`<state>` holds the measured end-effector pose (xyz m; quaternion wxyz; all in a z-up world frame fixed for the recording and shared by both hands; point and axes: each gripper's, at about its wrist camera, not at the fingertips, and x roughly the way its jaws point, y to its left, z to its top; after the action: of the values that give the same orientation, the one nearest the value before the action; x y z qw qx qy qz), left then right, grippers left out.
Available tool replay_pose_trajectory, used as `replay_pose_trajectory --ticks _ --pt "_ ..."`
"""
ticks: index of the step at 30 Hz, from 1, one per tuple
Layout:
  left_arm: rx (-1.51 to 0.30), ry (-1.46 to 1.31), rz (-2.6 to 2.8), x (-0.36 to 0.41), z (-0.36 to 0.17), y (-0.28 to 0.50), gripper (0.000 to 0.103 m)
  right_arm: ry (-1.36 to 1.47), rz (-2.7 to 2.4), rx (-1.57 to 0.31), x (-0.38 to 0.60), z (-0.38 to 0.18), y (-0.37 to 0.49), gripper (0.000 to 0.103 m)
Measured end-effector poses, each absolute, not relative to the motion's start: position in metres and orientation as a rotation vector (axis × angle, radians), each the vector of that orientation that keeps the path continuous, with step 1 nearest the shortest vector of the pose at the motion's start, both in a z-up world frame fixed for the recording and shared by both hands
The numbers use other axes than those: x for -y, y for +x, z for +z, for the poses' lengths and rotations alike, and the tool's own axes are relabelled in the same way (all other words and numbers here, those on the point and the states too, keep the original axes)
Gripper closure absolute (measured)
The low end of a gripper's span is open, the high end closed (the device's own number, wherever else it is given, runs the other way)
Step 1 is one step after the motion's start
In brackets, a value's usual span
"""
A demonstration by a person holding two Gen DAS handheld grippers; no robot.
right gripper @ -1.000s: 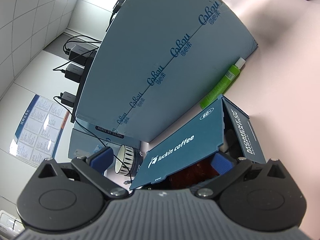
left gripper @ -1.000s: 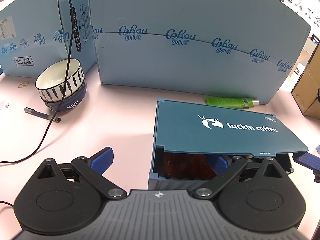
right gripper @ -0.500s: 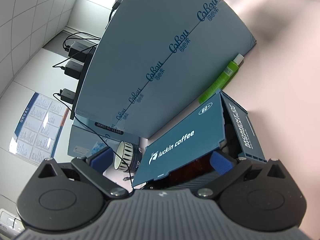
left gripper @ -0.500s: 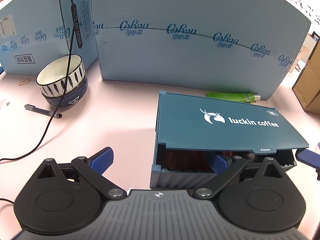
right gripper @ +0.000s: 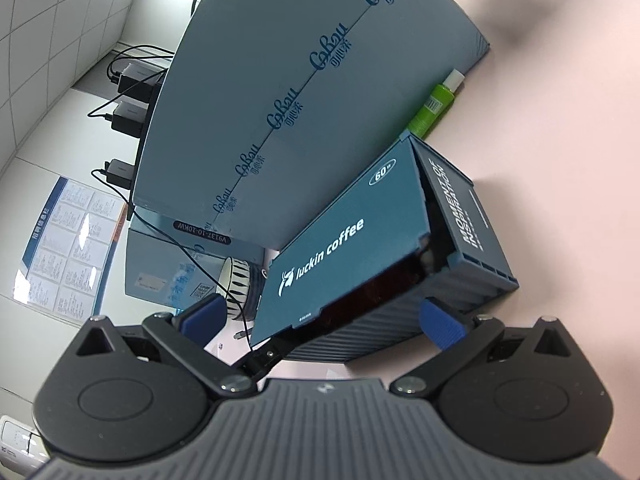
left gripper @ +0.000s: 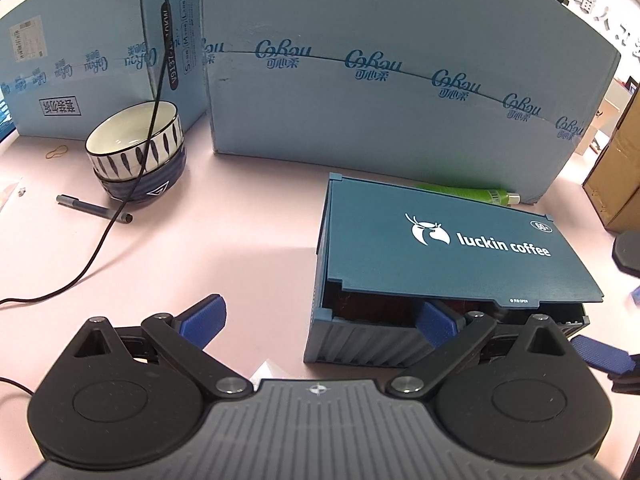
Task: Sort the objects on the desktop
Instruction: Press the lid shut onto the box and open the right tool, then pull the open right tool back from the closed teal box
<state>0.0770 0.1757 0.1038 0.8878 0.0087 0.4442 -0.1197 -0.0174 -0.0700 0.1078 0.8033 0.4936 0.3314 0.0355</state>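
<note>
Left gripper (left gripper: 320,320) spread wide, empty, low over pink desk (left gripper: 224,248). Right gripper (right gripper: 320,316) also wide, empty. Blue box (left gripper: 452,264) right of centre, lid ajar, front gap showing dark contents. Green tube (left gripper: 468,193) behind box, against cardboard wall (left gripper: 400,32). Stacked bowls (left gripper: 138,148) and pen (left gripper: 94,208) far left.

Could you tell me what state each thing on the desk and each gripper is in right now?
Storage box: lid ajar, front gap open.
Bowls: stacked, upright, top one empty.
Pen: lying flat, capped.
Green tube: lying down behind box.
Left gripper: open, empty.
Right gripper: open, empty.
</note>
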Motion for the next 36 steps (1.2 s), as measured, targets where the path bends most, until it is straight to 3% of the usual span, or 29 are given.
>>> replay_pose_trajectory --ticks 20,36 --pt "-0.921 0.246 -0.21 -0.163 0.095 0.044 0.0 1.03 0.114 -0.728 0.054 0.105 -0.02 0.0" --pt "-0.844 0.23 -0.157 -0.164 0.104 0.043 0.0 1.018 0.087 -0.709 0.061 0.108 -0.025 0.0"
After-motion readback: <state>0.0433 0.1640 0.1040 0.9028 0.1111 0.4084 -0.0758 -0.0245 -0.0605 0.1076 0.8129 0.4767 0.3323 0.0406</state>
